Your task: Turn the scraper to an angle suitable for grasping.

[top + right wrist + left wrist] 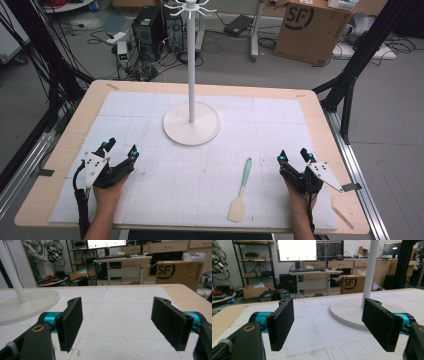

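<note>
Spatula appears from above, between gaping grippers.

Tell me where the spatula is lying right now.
In the high view the spatula lies flat on the white mat, front right, just left of the right gripper, its teal handle pointing toward the white stand.

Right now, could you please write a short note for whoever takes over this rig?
Left gripper: jaws open, empty, near the table's left edge.
Right gripper: jaws open, empty, near the right edge.
Spatula: flat on the white mat, just left of the right gripper, untouched.
Hook stand: upright at mid-table.
Done: nothing visible yet.
Left: probably picking up the spatula, perhaps for the stand.
</note>
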A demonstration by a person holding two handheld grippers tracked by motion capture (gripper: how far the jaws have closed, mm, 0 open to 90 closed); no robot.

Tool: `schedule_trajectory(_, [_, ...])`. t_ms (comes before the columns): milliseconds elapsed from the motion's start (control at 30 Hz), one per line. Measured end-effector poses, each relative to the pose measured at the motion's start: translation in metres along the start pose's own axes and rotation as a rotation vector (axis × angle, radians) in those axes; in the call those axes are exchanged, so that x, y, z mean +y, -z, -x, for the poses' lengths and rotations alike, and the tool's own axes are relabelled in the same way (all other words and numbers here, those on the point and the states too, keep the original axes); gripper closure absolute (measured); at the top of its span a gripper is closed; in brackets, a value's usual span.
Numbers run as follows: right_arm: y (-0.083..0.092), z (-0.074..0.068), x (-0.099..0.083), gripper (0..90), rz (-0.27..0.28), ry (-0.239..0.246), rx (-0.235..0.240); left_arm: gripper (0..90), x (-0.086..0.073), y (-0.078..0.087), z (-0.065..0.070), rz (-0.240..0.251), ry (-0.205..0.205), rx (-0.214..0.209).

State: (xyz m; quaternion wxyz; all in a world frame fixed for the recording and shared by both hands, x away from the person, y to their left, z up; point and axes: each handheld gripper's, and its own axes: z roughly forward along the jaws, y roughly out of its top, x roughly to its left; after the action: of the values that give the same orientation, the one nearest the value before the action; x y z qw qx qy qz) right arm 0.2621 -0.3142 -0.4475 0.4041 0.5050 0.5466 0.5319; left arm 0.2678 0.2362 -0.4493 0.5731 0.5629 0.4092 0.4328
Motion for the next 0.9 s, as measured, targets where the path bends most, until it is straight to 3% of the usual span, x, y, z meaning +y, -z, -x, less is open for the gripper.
schedule_trajectory(167, [-0.001,0.000,0.001,36.5,-0.030,-0.005,0.027,26.5,0.000,0.000,0.000,0.000,0.000,0.001])
schedule_trajectory(300, [-0.004,-0.002,0.002,46.9,-0.083,0.021,0.067,26.5,0.000,0.000,0.000,-0.002,-0.001,0.001])
schedule_trajectory(600, [-0.010,-0.009,0.004,58.6,-0.201,0.108,0.127,26.7,0.000,-0.001,0.000,-0.003,0.000,0.000])
schedule_trajectory(733, [-0.011,-0.011,0.004,62.5,-0.239,0.107,0.143,26.7,0.000,0.000,0.000,-0.005,-0.001,0.001])
schedule_trajectory(900, [-0.014,-0.011,0.005,69.8,-0.291,0.080,0.197,26.8,0.000,-0.001,0.000,-0.003,0.002,0.001])
